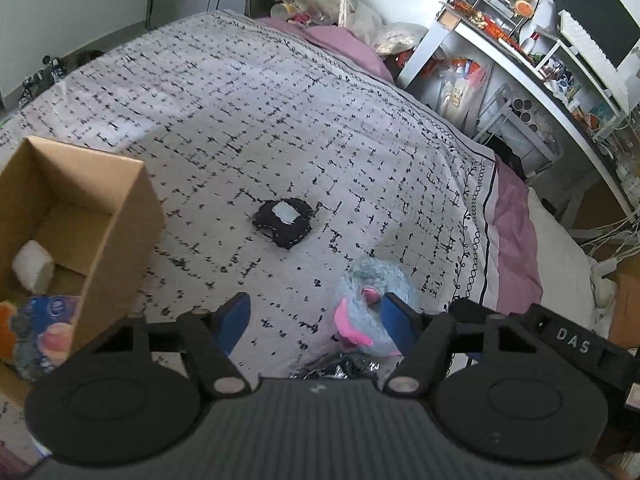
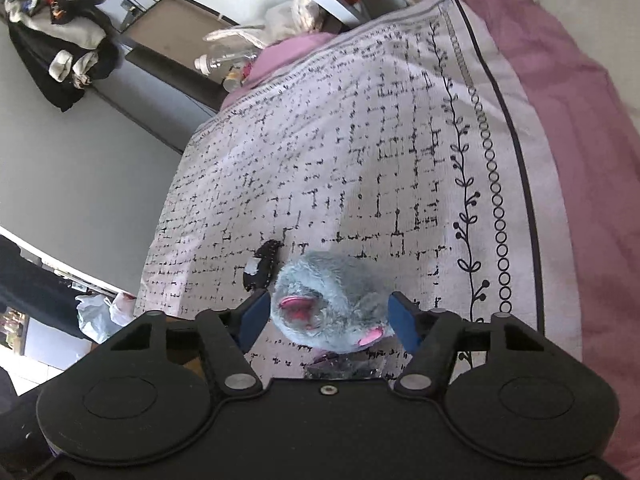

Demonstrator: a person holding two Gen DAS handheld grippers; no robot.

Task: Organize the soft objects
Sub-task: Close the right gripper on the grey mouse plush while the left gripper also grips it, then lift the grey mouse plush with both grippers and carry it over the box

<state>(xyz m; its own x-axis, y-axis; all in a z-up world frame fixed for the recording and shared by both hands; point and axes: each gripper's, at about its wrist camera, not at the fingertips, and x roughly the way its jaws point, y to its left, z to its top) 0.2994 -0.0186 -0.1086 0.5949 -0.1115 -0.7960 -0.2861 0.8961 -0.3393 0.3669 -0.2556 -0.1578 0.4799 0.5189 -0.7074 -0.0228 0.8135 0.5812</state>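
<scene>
left gripper [image 1: 316, 320]: held wide open, nothing gripped.
right gripper [image 2: 330, 316]: spread open around grey plush toy [image 2: 332, 300], not clamped.

Ahead lies a bed under a white, black-dashed patterned bedspread [image 1: 248, 92] over a mauve sheet [image 1: 516, 232]; a cluttered white desk [image 1: 532, 64] stands right.

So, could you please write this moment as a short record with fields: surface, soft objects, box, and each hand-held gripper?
surface: patterned bedspread on a bed
soft objects on bed: fluffy grey-blue plush with pink parts; black pouch with a pale patch
box: cardboard box, open, at the left; white soft item inside
left hand-held gripper: open, holds nothing, plush beside its right finger
right hand-held gripper: open, plush between its fingers, not clamped
</scene>
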